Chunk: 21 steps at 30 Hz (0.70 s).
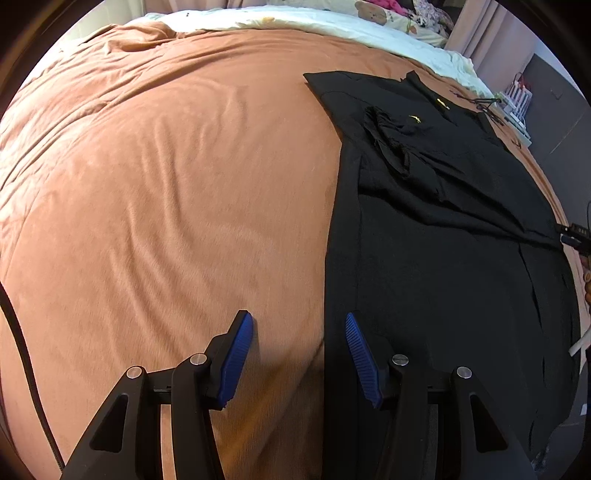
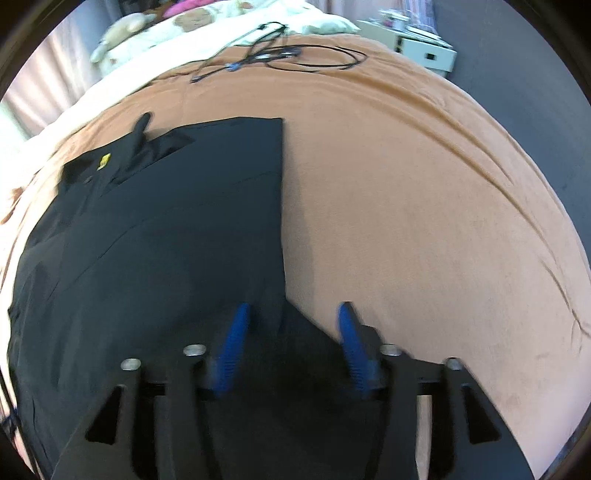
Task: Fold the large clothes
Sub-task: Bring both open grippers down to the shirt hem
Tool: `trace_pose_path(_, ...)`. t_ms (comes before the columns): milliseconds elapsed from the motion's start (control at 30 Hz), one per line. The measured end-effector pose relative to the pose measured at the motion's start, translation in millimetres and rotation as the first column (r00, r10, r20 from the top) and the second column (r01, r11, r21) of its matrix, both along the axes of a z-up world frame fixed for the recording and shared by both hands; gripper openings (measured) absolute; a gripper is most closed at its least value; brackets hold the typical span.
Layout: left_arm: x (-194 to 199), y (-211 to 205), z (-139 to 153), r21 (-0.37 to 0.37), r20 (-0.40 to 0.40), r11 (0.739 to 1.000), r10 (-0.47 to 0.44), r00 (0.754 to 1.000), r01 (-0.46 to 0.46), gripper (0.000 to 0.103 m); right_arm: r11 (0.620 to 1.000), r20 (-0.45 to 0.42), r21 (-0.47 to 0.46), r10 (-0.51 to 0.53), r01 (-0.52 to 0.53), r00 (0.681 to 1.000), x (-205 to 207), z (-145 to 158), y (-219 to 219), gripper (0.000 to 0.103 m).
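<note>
A black garment lies flat on an orange-brown blanket covering a bed. Its long axis runs away from the cameras toward the white bedding at the head. Two small yellow marks sit near its far end; no writing can be read on them. The left gripper hangs with jaws apart over the garment's left edge, holding nothing. The right gripper is also parted, straddling the right edge without pinching it. Cables lie beyond.
</note>
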<state>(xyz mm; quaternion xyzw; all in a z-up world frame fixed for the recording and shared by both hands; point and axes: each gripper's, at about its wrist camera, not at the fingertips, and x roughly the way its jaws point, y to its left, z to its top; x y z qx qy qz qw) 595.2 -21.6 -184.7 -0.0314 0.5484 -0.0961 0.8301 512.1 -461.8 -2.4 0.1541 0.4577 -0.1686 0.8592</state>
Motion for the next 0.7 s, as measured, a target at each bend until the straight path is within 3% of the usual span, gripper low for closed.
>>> trace_pose_path(500,-96.2,22.6,-4.0,-0.123,-0.019,0.992,0.018,1.000,-0.020,0.055,0.992,-0.047,0.081,0.101,-0.097,0.994,-126.3,-17.6,-18.1,0.057)
trace_pose_path(700,-135.5,18.2,-2.0,-0.191,-0.031,0.982,-0.023,0.999,0.017,0.055,0.967,0.005,0.224,0.123,-0.121,0.992,-175.8,-34.6,-28.6,0.056)
